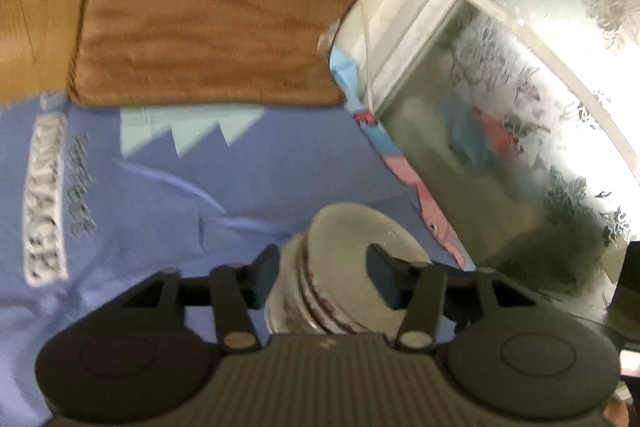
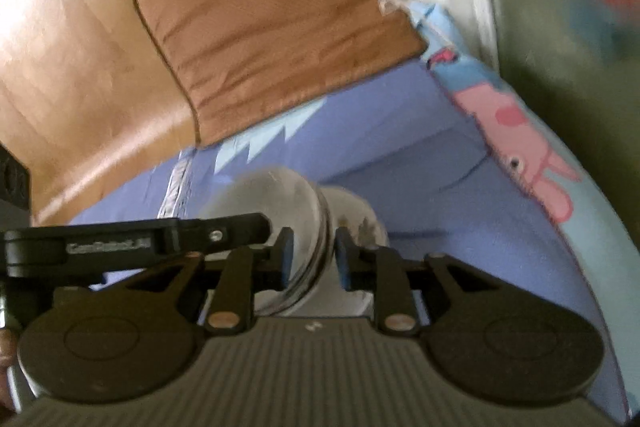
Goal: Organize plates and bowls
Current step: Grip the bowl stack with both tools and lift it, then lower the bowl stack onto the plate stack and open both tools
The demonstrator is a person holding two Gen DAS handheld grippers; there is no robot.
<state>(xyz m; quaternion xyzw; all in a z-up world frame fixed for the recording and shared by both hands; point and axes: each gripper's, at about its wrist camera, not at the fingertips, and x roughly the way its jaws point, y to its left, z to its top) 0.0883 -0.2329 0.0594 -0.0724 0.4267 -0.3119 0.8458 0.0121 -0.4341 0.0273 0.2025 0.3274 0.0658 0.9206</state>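
Bowls (image 1: 344, 267) sit nested in a short stack, tipped on edge over the purple-blue cloth (image 1: 140, 195), rims showing dark red bands in the left wrist view. Left gripper (image 1: 324, 273) straddles the stack: one pad lies against the outer wall on the left, the other reaches into the mouth of the top bowl, jaws set fairly wide; contact looks likely but blur keeps me from confirming a firm clamp. Right gripper (image 2: 314, 255) has its jaws drawn close together on the rims of the same stack (image 2: 296, 227), blue pads pressing either side of the edge, so it is clamped on the bowls. In the right wrist view the black finger of the other tool (image 2: 160, 243) crosses in from the left, touching the stack's wall. Cloth carries a pale zigzag print (image 1: 188, 131) and a white lettered patch (image 1: 44, 203). Brown cushion (image 1: 208, 15) lies beyond the cloth, overlapping its far edge. Wood floor (image 2: 60, 47) shows at far left. Patterned frosted glass panel (image 1: 520, 87) in a white frame stands just beside the cloth on the right, with a pink cartoon print (image 2: 528, 155) along that border. White cord (image 1: 364, 7) hangs across the cushion's corner.
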